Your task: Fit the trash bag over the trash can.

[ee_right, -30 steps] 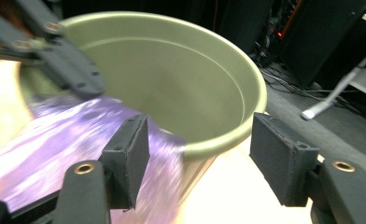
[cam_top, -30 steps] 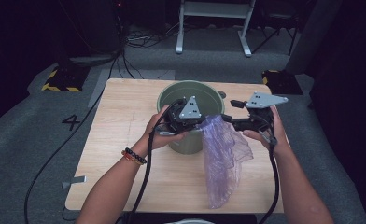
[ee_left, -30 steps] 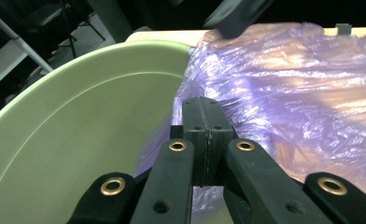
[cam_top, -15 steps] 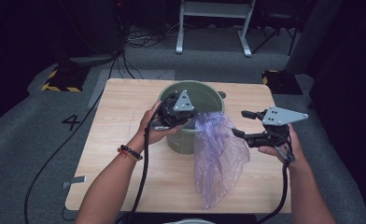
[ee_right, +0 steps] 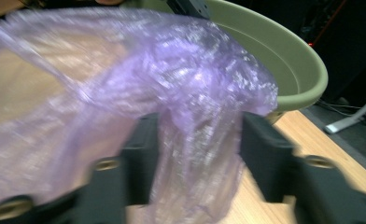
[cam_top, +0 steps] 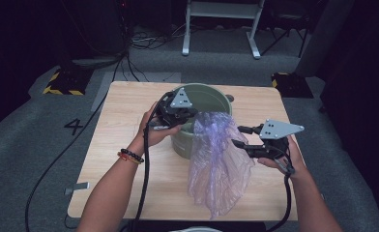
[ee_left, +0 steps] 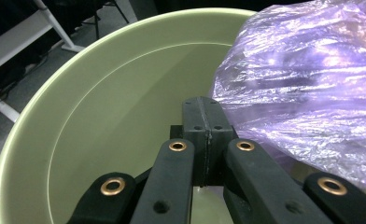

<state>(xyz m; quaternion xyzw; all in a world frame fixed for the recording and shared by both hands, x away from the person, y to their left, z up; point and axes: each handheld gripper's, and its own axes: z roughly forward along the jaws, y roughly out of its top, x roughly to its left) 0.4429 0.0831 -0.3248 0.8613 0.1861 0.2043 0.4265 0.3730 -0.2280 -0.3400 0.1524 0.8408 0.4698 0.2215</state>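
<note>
Bag hangs half out of the bin, and the job now looks like lining the bin with it. The left tongs are squeezed tight shut at the bin's near rim, and the bag's top edge starts right at their tips, so they seem to pinch it there. In the left gripper view the shut tips sit over the inside of the bin, with the bag just beside them. The right tongs have just been closing, and in the right gripper view a fold of bag sits between the two jaws, which stand apart from each other; I think they are not pinching yet. A good way to do this step: close the right tongs gently until the plastic is caught, then pull away from the left tongs so the mouth opens wide. Keep the left tongs still. Pull slowly, because thin plastic can slip or tear. The bin lies just past the right tongs.
</note>
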